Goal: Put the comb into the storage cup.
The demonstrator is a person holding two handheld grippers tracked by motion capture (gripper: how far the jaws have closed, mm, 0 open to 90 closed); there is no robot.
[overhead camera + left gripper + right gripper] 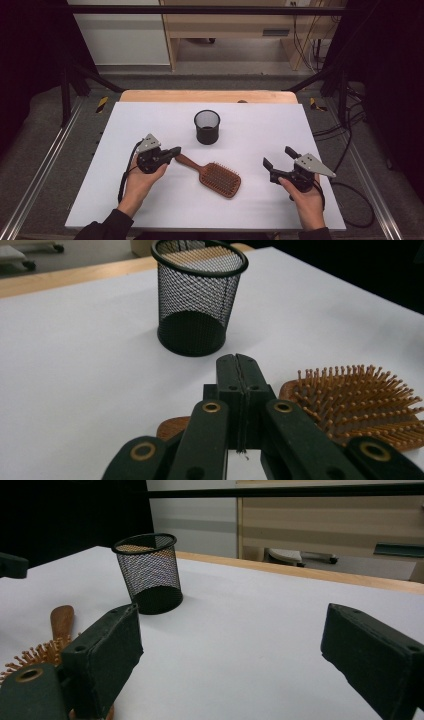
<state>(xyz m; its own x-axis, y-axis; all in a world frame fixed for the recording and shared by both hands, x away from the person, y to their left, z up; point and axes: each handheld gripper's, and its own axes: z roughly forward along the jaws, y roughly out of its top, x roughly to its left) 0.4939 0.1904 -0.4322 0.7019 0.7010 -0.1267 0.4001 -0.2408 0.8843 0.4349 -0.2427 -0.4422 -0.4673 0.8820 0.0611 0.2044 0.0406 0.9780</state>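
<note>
Our left gripper (176,151) pressed fully together just above the wooden hairbrush (215,176) handle, gripping nothing, brush lying bristles-up mid-table before the black mesh cup (207,127), our right gripper (279,158) spread wide, empty, well apart from the brush.

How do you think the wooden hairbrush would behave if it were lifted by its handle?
The hairbrush looks like solid wood, so probably stiff. Its wide bristled head would likely droop from a grip on the narrow handle. Its smooth, glossy-looking finish may let it twist between pads.
</note>
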